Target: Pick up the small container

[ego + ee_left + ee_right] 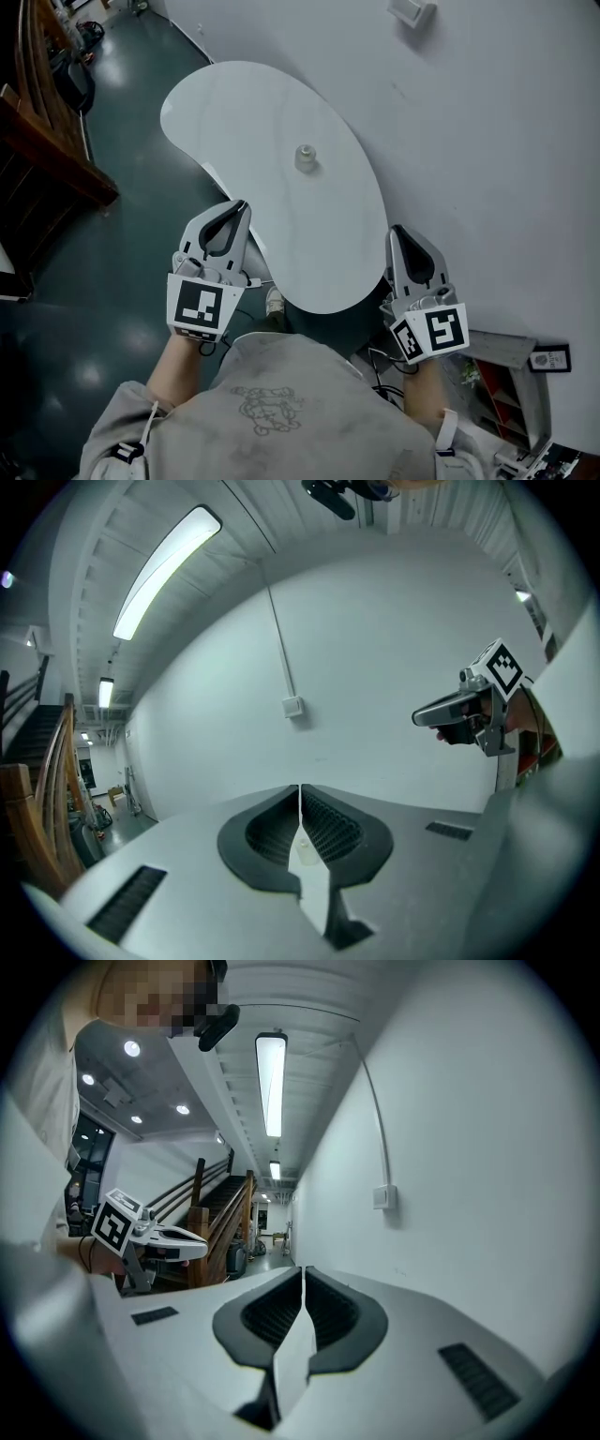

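Observation:
The small container (305, 157), a pale translucent bottle with a cap, stands upright near the middle of the white kidney-shaped table (234, 112). My left gripper (242, 205) hovers at the table's near left edge, shut and empty. At the near right edge is my right gripper (396, 230), also shut with nothing in it. Both point towards the table, well short of the container. In the left gripper view the shut jaws of the left gripper (300, 787) hide most of the table; the container (304, 853) shows faintly below them. The right gripper view shows the right gripper (303, 1269) with its jaws meeting.
A white wall (487, 141) with a switch box (412, 9) runs along the table's far right side. A wooden staircase (47, 141) stands on the dark green floor at the left. A low shelf (506, 375) sits at the lower right.

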Demonstrator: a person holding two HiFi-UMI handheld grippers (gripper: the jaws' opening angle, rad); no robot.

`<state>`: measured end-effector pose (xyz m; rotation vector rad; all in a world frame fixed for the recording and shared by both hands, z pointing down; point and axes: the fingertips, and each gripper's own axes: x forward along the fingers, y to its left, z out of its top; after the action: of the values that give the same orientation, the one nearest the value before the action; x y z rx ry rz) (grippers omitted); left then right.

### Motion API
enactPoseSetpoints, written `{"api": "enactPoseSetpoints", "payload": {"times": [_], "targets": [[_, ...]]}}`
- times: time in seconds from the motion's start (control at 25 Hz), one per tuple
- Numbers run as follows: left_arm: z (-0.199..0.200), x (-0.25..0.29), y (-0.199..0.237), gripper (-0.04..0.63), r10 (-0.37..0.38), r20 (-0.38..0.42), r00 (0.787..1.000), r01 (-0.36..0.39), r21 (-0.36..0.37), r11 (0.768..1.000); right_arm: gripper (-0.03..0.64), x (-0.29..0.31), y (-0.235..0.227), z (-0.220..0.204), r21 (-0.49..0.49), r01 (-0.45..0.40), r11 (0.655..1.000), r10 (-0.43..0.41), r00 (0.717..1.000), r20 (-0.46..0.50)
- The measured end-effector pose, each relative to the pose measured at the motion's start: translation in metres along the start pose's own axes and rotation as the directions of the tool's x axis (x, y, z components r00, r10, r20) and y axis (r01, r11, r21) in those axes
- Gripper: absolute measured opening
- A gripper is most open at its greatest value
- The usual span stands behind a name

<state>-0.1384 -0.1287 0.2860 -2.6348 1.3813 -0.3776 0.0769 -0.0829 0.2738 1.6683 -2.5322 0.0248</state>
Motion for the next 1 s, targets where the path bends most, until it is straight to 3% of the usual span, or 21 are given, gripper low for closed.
{"api": "enactPoseSetpoints", "payload": {"times": [0.32, 0.68, 0.76, 0.92, 1.0], "targets": [[-0.007, 0.047, 0.038, 0.021, -0.042, -0.009, 0.999, 0.042, 0.001, 0.999, 0.034, 0.071, 0.0, 0.01, -0.018, -0.016, 1.0, 0.016, 1.0, 0.0], [-0.005, 0.081, 0.037, 0.021, -0.057, -0.03, 0.998, 0.057, 0.006, 0.998, 0.034, 0.087, -0.028, -0.001, 0.013, -0.001, 1.0, 0.002, 1.0, -0.014], [-0.002, 0.086, 0.034, 0.021, -0.054, -0.032, 0.998, 0.054, -0.008, 0.999, 0.034, 0.088, -0.038, -0.003, 0.034, -0.001, 0.999, 0.001, 1.0, -0.011], [0.008, 0.09, 0.037, 0.021, -0.04, -0.013, 0.999, 0.039, -0.106, 0.994, 0.034, 0.088, -0.051, -0.003, 0.076, -0.034, 0.997, 0.034, 0.999, -0.002], [0.009, 0.093, 0.033, 0.021, -0.02, -0.016, 1.0, 0.018, -0.089, 0.996, 0.034, 0.087, -0.059, -0.002, 0.065, -0.046, 0.997, 0.046, 0.999, -0.001]]}}
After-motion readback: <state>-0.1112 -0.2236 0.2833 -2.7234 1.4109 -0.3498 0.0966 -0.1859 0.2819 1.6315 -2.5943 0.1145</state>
